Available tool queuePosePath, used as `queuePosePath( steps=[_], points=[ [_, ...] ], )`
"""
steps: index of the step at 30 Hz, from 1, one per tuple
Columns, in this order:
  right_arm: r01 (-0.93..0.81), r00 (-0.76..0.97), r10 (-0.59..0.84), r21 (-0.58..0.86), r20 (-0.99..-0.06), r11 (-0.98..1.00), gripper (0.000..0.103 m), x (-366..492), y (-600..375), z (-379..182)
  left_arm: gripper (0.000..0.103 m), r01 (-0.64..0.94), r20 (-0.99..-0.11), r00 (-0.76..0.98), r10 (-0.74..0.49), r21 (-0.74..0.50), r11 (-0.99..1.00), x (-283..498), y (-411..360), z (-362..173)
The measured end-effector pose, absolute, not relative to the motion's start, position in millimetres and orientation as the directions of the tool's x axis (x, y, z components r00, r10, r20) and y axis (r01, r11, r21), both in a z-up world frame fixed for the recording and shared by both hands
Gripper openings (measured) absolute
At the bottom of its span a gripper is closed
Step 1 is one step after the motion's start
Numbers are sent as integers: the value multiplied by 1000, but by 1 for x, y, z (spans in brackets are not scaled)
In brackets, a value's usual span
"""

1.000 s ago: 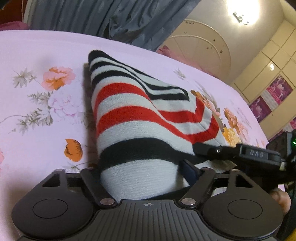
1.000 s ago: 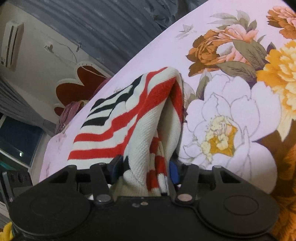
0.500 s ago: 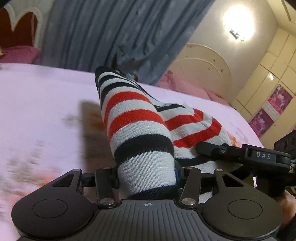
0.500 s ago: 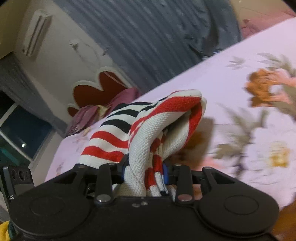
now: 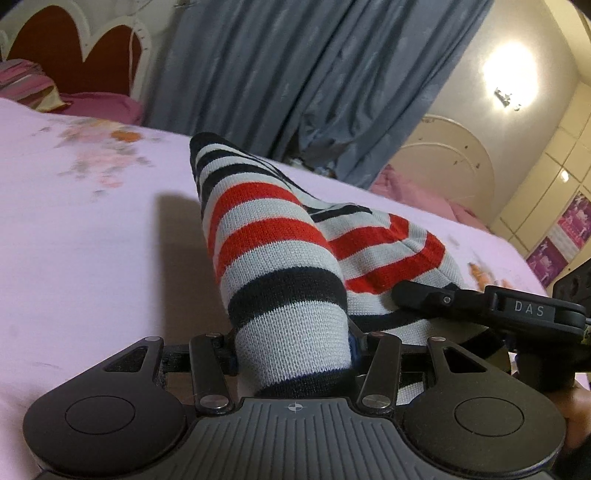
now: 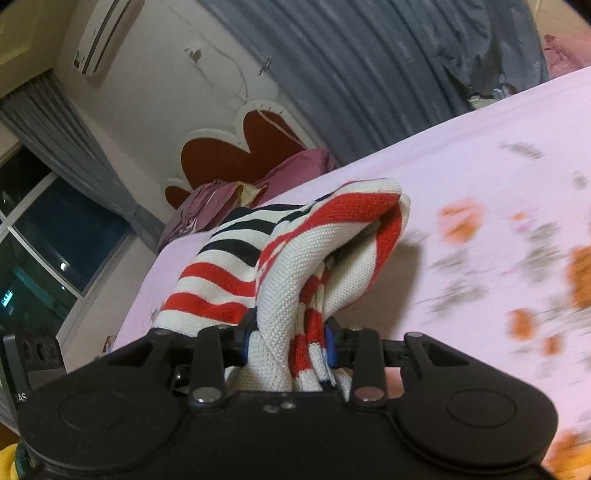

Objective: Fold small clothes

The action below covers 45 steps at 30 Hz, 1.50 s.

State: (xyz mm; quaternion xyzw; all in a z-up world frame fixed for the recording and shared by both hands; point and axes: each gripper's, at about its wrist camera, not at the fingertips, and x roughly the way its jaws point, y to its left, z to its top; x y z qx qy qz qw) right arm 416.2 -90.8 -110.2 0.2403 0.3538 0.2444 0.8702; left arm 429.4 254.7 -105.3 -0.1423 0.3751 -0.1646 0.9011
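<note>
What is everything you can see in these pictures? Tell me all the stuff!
striped knit garment: one, red, white and black, lifted off the bed, held by both grippers
bed sheet: one, pink with orange flowers, under the garment
curtains: grey-blue, behind the bed
headboard: one, red with white edge, at the bed's far end
pillows: pink, by the headboard
air conditioner: one, white, high on the wall
window: one, dark, at the left of the right wrist view
ceiling lamp: one, lit
left gripper: black, clamped on the garment
right gripper: black, clamped on bunched cloth
</note>
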Motion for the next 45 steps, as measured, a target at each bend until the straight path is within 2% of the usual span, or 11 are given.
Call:
queuePosePath(
  steps=[5,9,12,15,20,24,28,33,37,45],
  points=[
    [-217,604,579,586,-548,781,33,427,-53,-140,49,187,-665,635,-394,-362,913,444,290,-137],
    [-160,596,535,564,-599,810,39,424,-55,-158,60,204,-655,632,-413,-373,905,440,299,-160],
    [-117,603,512,567,-612,816,46,419,-72,-161,65,213,-656,635,-407,-358,909,439,298,-164],
    [-94,626,473,543,-620,835,47,410,-75,-150,66,197,-666,628,-403,-365,910,442,302,-162],
    [-86,627,446,512,-638,854,48,414,-65,-135,66,208,-668,652,-358,-296,932,426,299,-142],
    [-60,692,378,474,-615,879,44,422,-57,-129,66,211,-622,716,-318,-241,947,413,303,-121],
    [-110,725,344,393,-597,913,41,435,-35,-116,66,242,-585,730,-355,-265,934,420,296,-102],
    [-135,715,293,286,-635,949,41,448,-14,-123,66,197,-593,741,-314,-256,947,442,286,-118],
    [-101,707,173,145,-686,984,38,460,-7,-143,66,196,-599,750,-280,-203,959,445,280,-130],
    [-65,728,161,167,-667,984,36,448,-11,-132,66,229,-585,765,-271,-146,962,424,285,-118]
  ],
)
